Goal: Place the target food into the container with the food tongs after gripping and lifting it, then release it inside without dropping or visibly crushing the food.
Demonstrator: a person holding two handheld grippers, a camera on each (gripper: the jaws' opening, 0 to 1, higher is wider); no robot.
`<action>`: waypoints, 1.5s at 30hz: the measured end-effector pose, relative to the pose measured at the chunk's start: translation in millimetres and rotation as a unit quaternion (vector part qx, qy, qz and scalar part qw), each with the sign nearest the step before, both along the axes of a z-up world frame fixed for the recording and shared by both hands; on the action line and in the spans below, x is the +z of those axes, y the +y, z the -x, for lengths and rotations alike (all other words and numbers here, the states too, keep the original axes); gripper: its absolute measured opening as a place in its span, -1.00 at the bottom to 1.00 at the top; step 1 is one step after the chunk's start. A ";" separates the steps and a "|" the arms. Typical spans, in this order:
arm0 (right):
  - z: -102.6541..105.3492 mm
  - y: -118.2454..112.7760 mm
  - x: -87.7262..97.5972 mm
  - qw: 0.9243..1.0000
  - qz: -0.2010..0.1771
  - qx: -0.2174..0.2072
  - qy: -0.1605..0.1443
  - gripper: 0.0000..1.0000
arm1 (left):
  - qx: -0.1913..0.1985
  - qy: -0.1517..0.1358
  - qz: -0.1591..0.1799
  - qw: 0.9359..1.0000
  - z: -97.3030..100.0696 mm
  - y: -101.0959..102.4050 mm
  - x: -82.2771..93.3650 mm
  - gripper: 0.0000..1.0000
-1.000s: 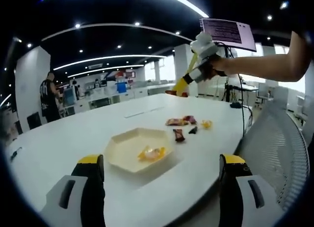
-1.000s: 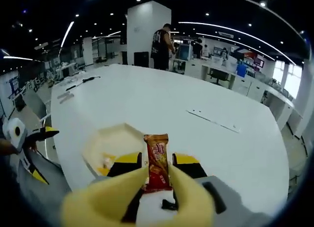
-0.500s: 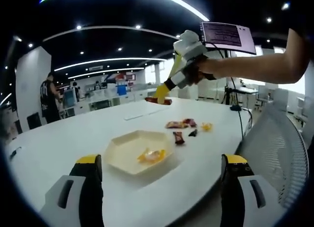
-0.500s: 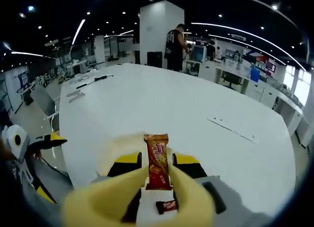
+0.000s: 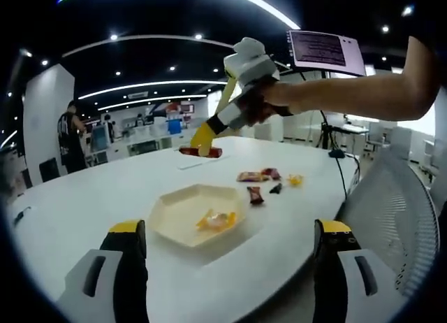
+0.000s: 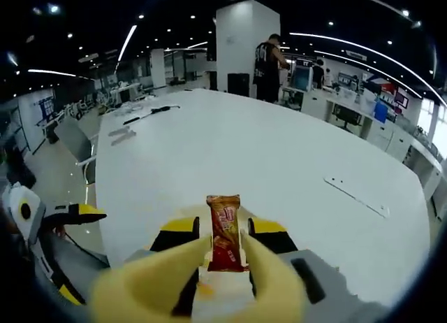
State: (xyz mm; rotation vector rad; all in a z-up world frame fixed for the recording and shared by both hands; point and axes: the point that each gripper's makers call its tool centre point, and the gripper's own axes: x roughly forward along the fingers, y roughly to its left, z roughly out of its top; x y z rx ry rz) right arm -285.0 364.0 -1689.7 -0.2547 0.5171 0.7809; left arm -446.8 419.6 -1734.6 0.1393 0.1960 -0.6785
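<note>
The right gripper (image 6: 225,249), pinching the yellow tongs (image 6: 202,274) on a red snack packet (image 6: 225,230) above the tray (image 5: 198,212), risks dropping it outside if released early, while the left gripper (image 5: 230,263) gapes empty.

The left gripper view sits low at the edge of the table (image 5: 84,197), facing across it toward the tray (image 5: 199,214), fairly near; the right gripper view looks down from above the table (image 6: 279,162); both views share the white tabletop.
</note>
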 end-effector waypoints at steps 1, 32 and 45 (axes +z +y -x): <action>-1.4 -2.0 -0.3 1.000 0.011 -0.001 -0.009 -0.46 | 0.000 0.000 0.000 1.000 0.1 -0.1 0.0 0.93; 35.9 -167.4 -48.4 0.991 0.043 -0.118 0.035 -0.46 | 0.014 0.002 0.006 1.000 -3.8 4.6 1.4 0.88; 48.1 -238.4 -67.5 0.981 0.057 -0.177 0.046 -0.45 | 0.013 0.003 0.004 1.000 -5.4 6.7 0.2 0.84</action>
